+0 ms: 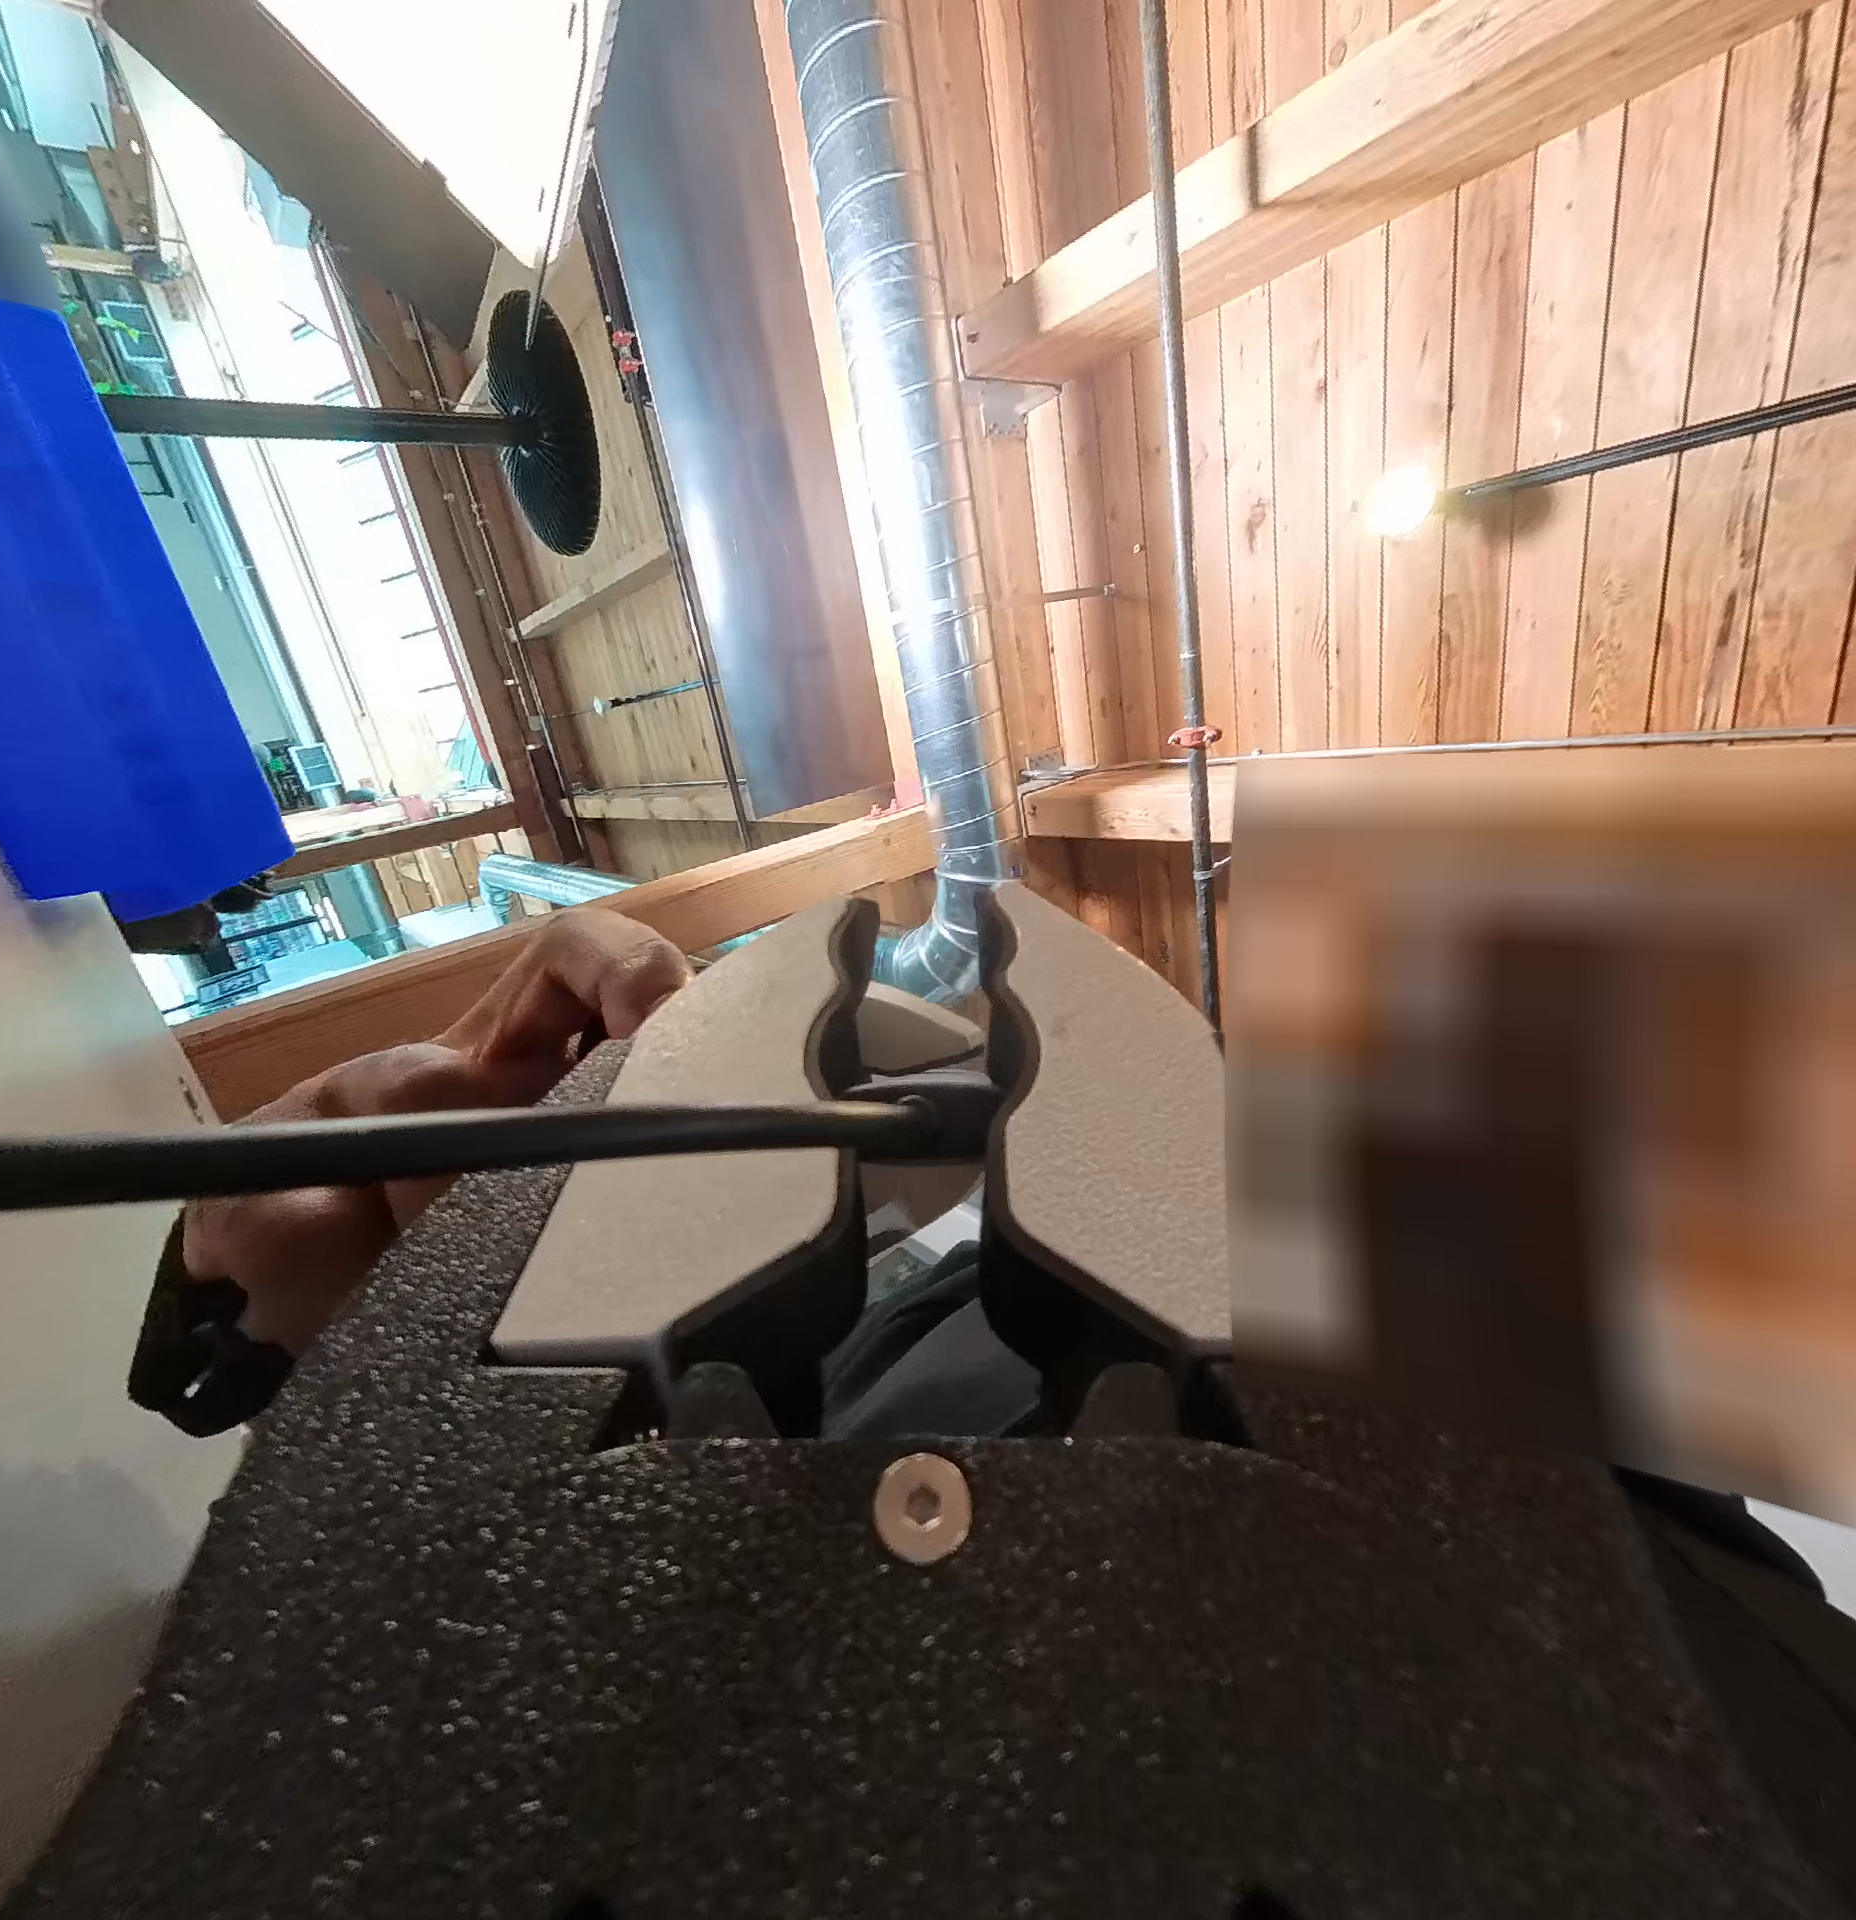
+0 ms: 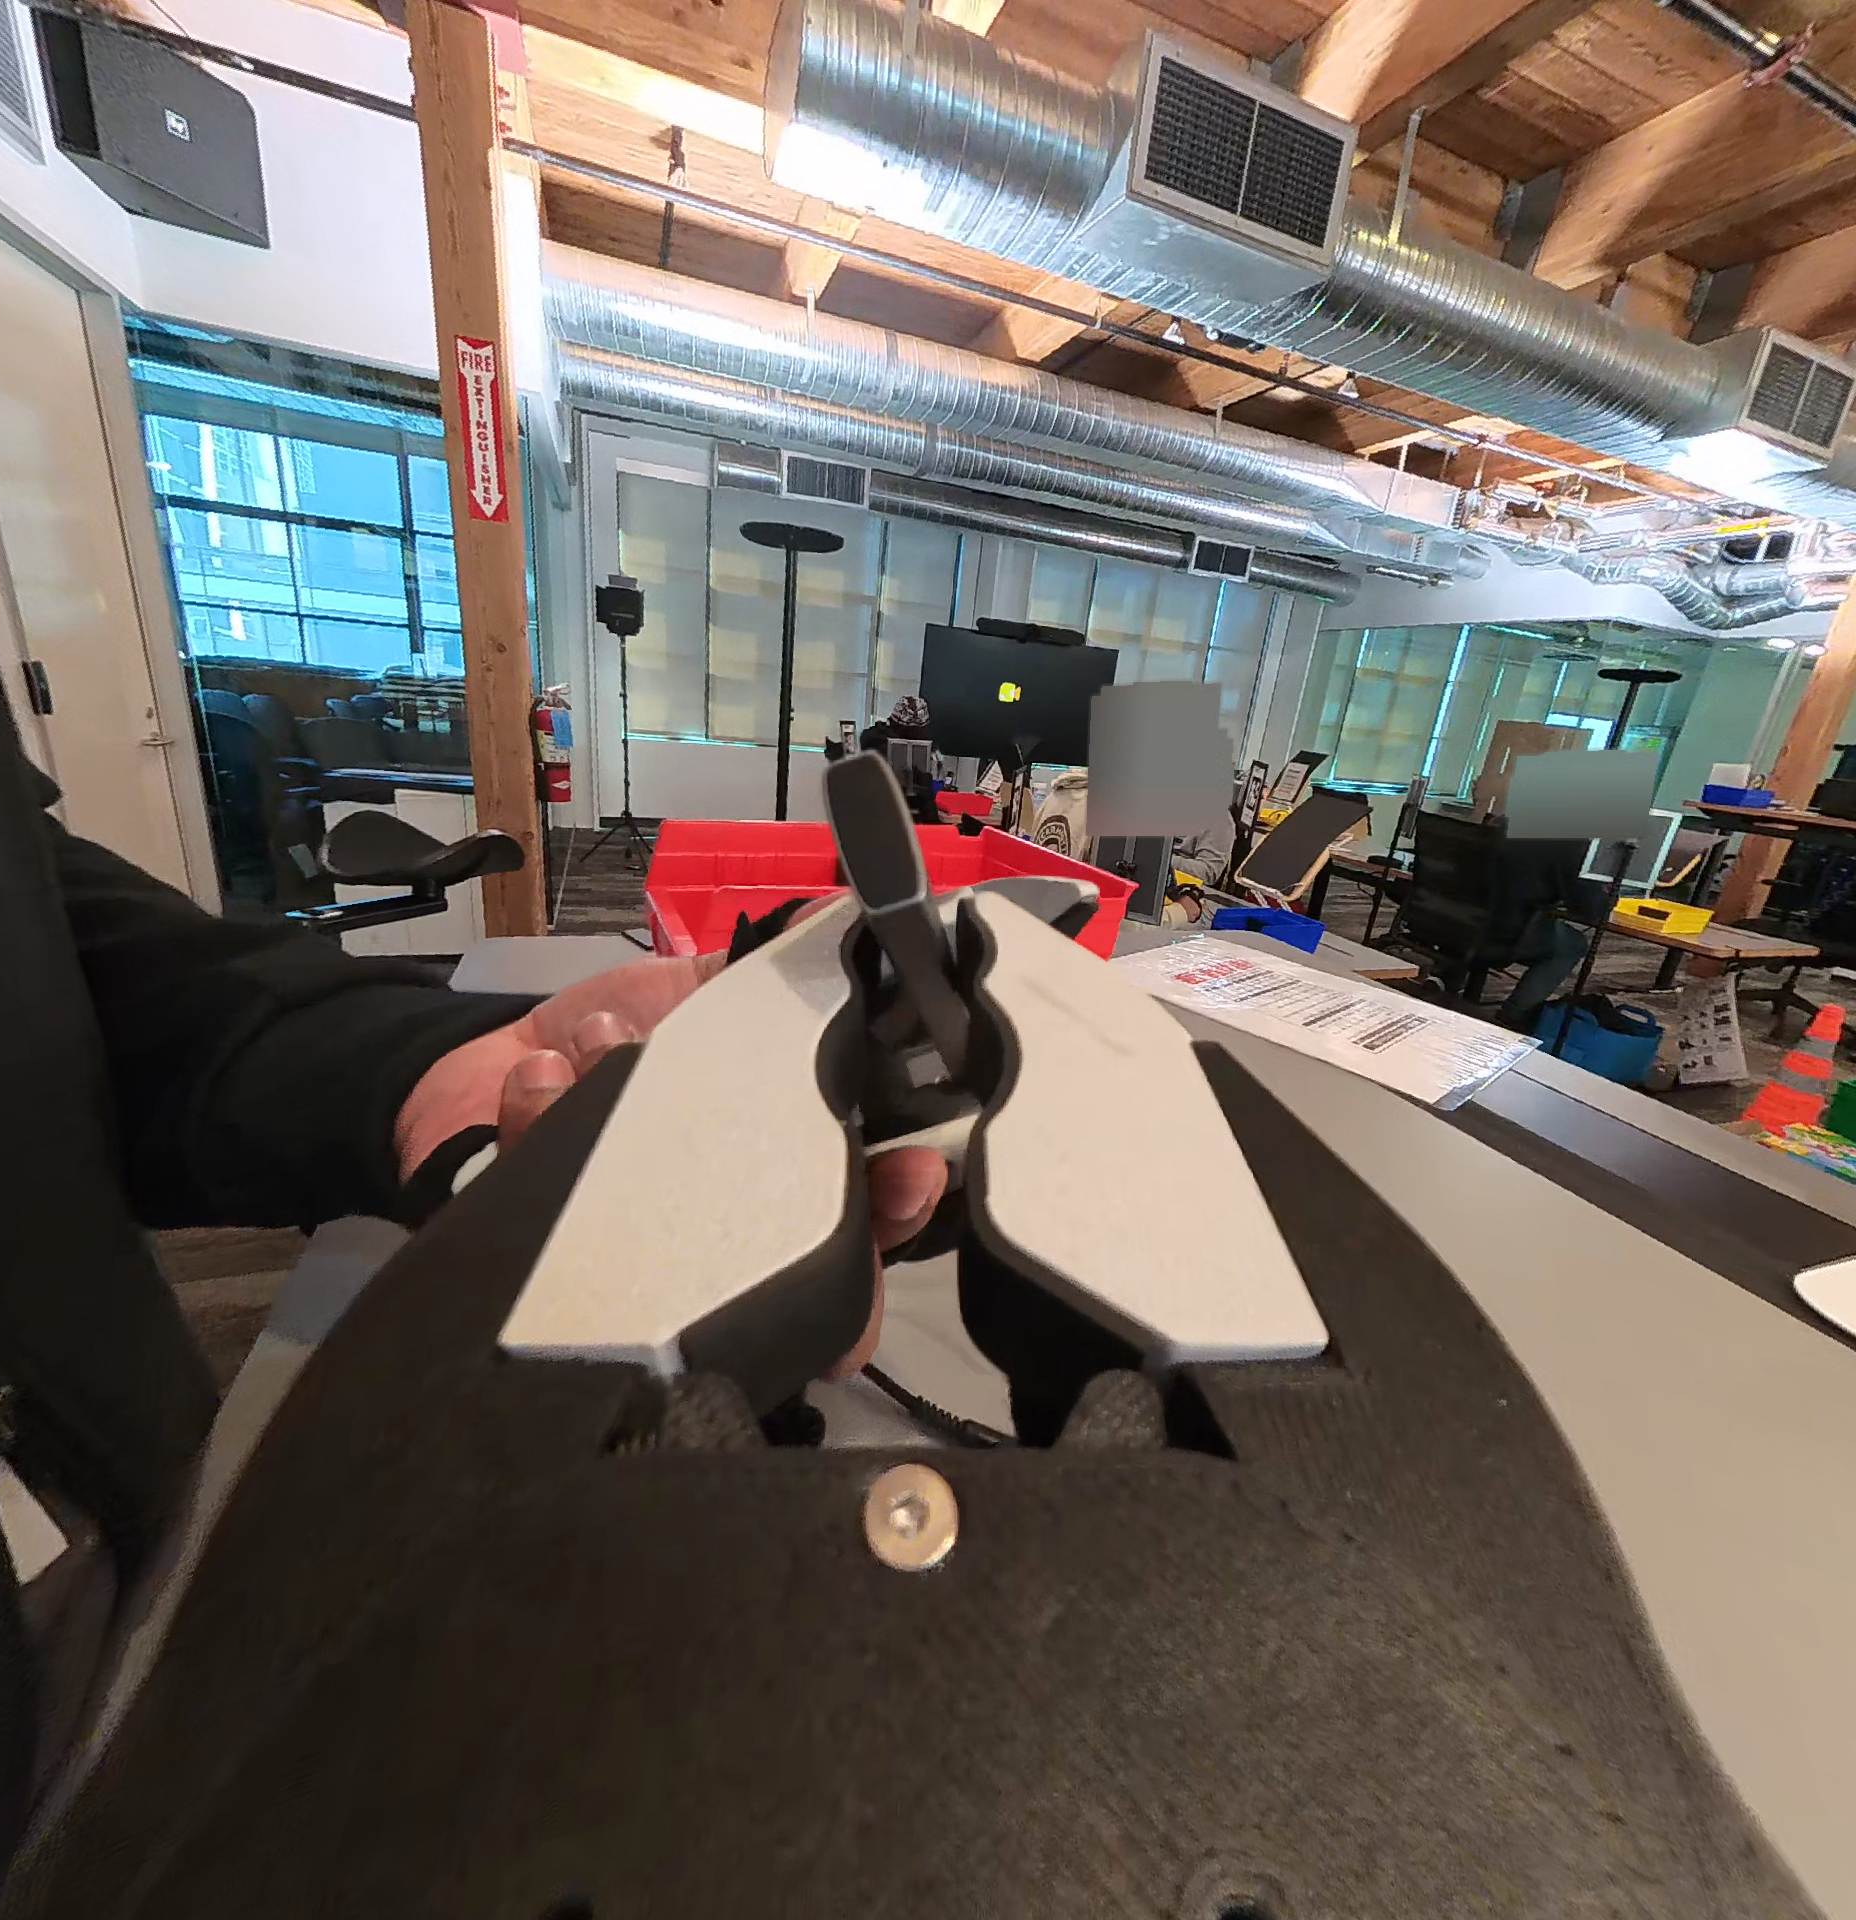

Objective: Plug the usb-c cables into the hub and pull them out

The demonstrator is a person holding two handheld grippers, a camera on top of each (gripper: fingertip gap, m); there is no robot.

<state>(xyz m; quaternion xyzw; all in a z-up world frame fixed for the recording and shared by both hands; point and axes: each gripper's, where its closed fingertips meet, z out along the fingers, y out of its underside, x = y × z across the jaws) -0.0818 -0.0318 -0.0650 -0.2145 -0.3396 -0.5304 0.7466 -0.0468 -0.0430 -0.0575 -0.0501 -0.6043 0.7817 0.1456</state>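
Left wrist view: camera sits just behind the left gripper (image 1: pixel 924 935), tipped steeply upward and rolled sideways; the plank ceiling (image 1: pixel 1526 520) fills the upper right of frame, windows (image 1: pixel 280 520) upper left. Right wrist view: camera just behind the right gripper (image 2: pixel 919 914), roughly level, facing across the grey table (image 2: pixel 1630 1403) into an office. Shared between views: spiral metal ductwork (image 1: pixel 903 416) overhead, wooden beams.
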